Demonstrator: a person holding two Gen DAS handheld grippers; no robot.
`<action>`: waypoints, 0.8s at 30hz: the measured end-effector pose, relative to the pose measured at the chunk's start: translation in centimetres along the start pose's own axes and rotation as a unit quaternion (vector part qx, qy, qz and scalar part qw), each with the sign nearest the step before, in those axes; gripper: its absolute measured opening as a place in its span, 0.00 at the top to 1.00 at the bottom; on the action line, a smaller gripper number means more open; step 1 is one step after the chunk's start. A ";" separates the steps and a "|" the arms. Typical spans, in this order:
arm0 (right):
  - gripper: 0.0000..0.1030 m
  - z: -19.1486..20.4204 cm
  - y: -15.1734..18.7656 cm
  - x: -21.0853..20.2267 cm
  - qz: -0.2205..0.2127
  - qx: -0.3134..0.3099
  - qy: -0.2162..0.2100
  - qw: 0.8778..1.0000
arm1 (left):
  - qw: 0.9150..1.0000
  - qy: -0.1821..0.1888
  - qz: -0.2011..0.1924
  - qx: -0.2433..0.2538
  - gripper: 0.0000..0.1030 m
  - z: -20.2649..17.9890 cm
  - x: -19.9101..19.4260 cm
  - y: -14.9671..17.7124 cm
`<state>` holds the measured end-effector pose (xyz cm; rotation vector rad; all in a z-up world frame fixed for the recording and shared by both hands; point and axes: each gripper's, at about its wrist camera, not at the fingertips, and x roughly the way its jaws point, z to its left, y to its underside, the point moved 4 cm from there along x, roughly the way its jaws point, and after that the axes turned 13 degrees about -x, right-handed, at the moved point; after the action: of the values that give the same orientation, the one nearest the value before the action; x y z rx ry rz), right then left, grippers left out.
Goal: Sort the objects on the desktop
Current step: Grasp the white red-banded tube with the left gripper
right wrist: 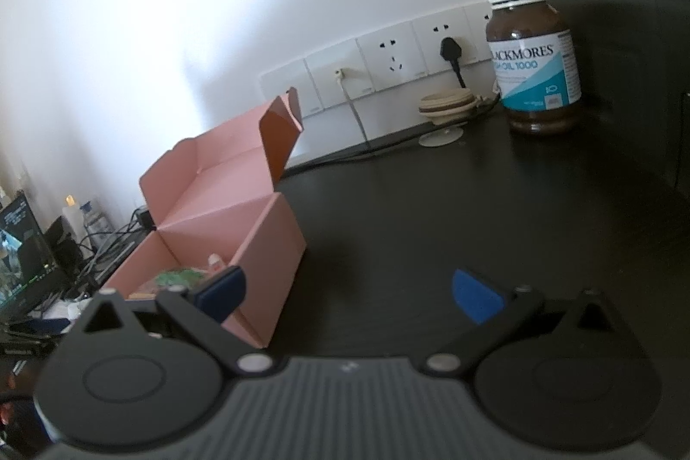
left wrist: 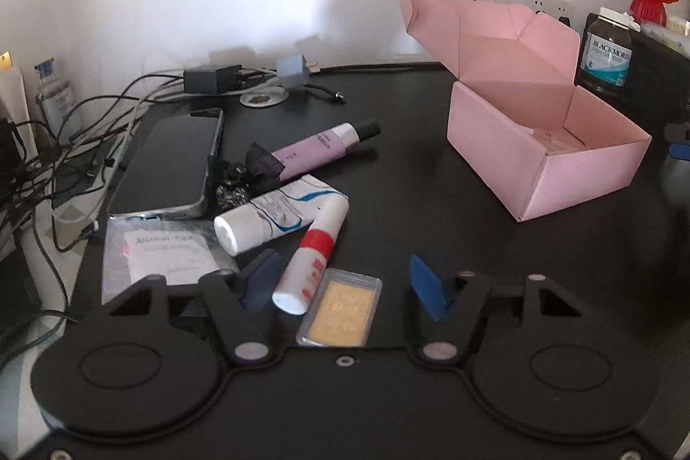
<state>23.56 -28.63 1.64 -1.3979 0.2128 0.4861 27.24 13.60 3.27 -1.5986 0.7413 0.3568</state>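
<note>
On the left, the left claw [left wrist: 343,287] is hanging wide open and holding nothing, low over the cluttered side of the dark worktop [left wrist: 409,167]. Between its blue fingers [left wrist: 258,281] are lying a white stick with a red band [left wrist: 311,259] and a gold card in a clear case [left wrist: 340,307], touching each other. That closeness looks like the main risk: closing here could be catching both at once, or pinching the round stick off-centre so it is rolling out. The flat card looks hard to lift off the surface and may be sliding instead.

Counting leftward clutter: one tangle of cables [left wrist: 86,132], one phone [left wrist: 172,162] lying face up, one alcohol pad sachet [left wrist: 166,248], one white tube [left wrist: 271,216], one purple tube [left wrist: 319,151] leaning across it, and a dark crumpled lump between them that I cannot identify. Nudging any tube could be shifting the pile onto the phone.

Further right, one pink box [left wrist: 534,158] is standing with its lid up, well apart from the pile; a few small items are already sitting inside, too unclear to count. A carried item could be clipping the raised flap and tipping the light box.

The right claw [right wrist: 347,294] is also wide open and empty, hovering just beside the box's near corner. One brown supplement bottle [right wrist: 534,63] is standing upright beyond.
</note>
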 end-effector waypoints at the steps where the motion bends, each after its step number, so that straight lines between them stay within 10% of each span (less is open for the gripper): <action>1: 0.01 0.0 0.0 0.0 0.000 0.001 0.000 1.000 | 1.000 0.002 -0.001 0.002 0.35 -0.1 0.0 0.0; 5: 0.01 -0.1 0.0 0.1 0.003 0.001 0.001 1.000 | 1.000 0.010 0.003 0.010 0.49 -0.5 0.0 0.2; 20: 0.01 -0.3 0.1 0.2 0.003 0.005 -0.001 1.000 | 1.000 -0.003 0.014 -0.001 0.49 -0.5 1.8 -1.0; 24: 0.01 -0.4 0.1 0.0 -0.002 0.009 0.001 1.000 | 1.000 -0.017 0.008 -0.002 0.66 -0.3 2.0 -1.2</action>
<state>23.57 -28.98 1.51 -1.3812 0.2141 0.4784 29.45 12.81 3.06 -1.5866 0.7283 0.3970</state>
